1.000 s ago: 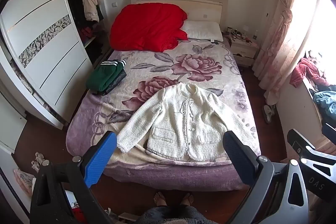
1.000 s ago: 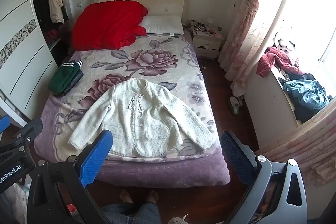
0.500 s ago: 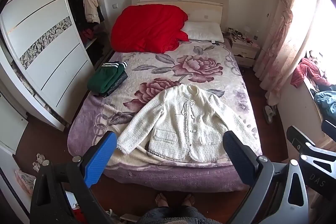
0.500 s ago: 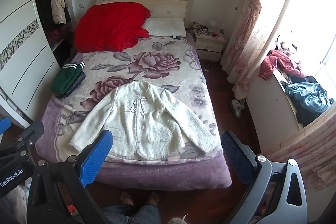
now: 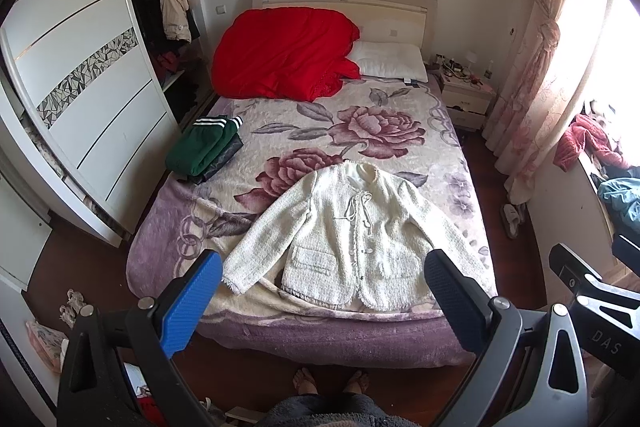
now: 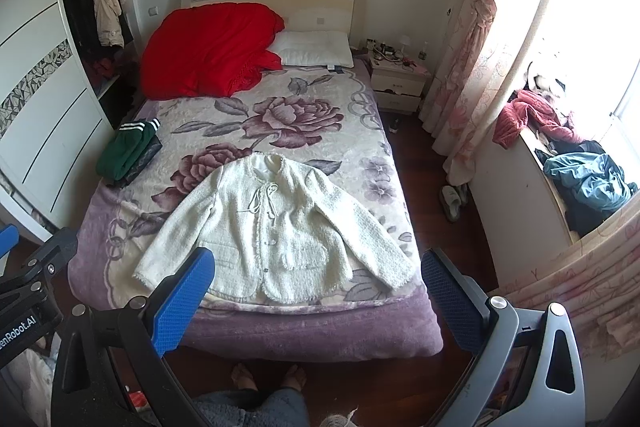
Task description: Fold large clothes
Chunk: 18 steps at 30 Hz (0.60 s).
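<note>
Cream bouclé jacket (image 5: 352,239) flat ahead of left gripper (image 5: 320,291) and right gripper (image 6: 316,287), both wide open, empty; risk: snagging floral blanket (image 5: 384,131) beneath.

Jacket (image 5: 352,239) lies flat on the bed (image 5: 280,335), near its foot, sleeves spread. Folded clothes (image 5: 204,149) at bed's left edge. Quilt (image 5: 280,53) and pillow (image 5: 390,63) at the head, quilt left. Wardrobe (image 5: 80,99) left of bed; nightstand (image 5: 466,99) right.
</note>
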### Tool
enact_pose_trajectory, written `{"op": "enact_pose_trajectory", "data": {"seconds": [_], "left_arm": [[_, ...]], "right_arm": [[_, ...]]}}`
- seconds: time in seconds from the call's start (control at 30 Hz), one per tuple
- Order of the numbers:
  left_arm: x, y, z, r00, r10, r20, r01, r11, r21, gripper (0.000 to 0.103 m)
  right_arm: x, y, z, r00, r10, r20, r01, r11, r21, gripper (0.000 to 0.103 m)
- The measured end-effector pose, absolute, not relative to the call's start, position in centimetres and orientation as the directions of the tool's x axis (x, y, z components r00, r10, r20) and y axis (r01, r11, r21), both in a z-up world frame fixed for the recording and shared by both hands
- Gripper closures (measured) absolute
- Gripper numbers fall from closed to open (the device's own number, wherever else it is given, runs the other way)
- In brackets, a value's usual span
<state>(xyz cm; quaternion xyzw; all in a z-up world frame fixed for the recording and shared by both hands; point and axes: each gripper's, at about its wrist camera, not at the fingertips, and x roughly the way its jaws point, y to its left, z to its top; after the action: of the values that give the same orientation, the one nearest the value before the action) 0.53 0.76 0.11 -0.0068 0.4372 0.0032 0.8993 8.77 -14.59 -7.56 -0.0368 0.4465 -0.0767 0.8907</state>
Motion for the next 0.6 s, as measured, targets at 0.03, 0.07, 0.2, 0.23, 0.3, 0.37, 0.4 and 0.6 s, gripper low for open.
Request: {"op": "enact_pose_trajectory", "data": {"seconds": [0.03, 0.07, 0.2, 0.23, 0.3, 0.37, 0.4, 0.6], "left_arm": [[0.46, 0.72, 0.33, 0.619, 0.0, -0.786, -0.012, 1.0, -0.01, 0.0], [0.45, 0.77, 0.47, 0.62, -0.001, -0.785, -0.011, 1.0, -0.01, 0.0], [0.49, 0.87, 0.57, 0.621, 0.0, -0.784, -0.012, 1.0, -0.01, 0.0], [0.48, 0.86, 0.6, 0.622, 0.001, -0.783, -0.013, 1.0, -0.009, 0.0], [0.51, 0.85, 0.6, 0.621, -0.002, -0.784, -0.011, 1.0, -0.011, 0.0], [0.55, 0.91, 0.62, 0.621, -0.003, -0.784, -0.011, 1.0, -0.013, 0.0], [0.49, 0.92, 0.6, 0.619, -0.004, -0.785, -0.011, 1.0, -0.013, 0.0], [0.37, 0.99, 0.7, 0.62, -0.005, -0.784, -0.01, 1.0, -0.015, 0.0]], "right_arm": [[8.72, -14.69, -7.53, 0.589, -0.169, -0.79, 0.102, 0.986, -0.134, 0.0], [8.76, -14.74, -7.44, 0.589, -0.167, -0.791, 0.102, 0.986, -0.133, 0.0], [8.99, -14.8, -7.26, 0.589, -0.165, -0.791, 0.1, 0.986, -0.131, 0.0], [9.07, -14.8, -7.24, 0.59, -0.166, -0.79, 0.1, 0.986, -0.132, 0.0], [9.06, -14.79, -7.19, 0.589, -0.166, -0.791, 0.102, 0.986, -0.131, 0.0], [9.15, -14.78, -7.06, 0.592, -0.167, -0.788, 0.1, 0.986, -0.133, 0.0], [9.21, -14.77, -6.99, 0.592, -0.168, -0.788, 0.101, 0.986, -0.134, 0.0], [9.55, -14.62, -6.76, 0.593, -0.166, -0.788, 0.1, 0.986, -0.132, 0.0]]}}
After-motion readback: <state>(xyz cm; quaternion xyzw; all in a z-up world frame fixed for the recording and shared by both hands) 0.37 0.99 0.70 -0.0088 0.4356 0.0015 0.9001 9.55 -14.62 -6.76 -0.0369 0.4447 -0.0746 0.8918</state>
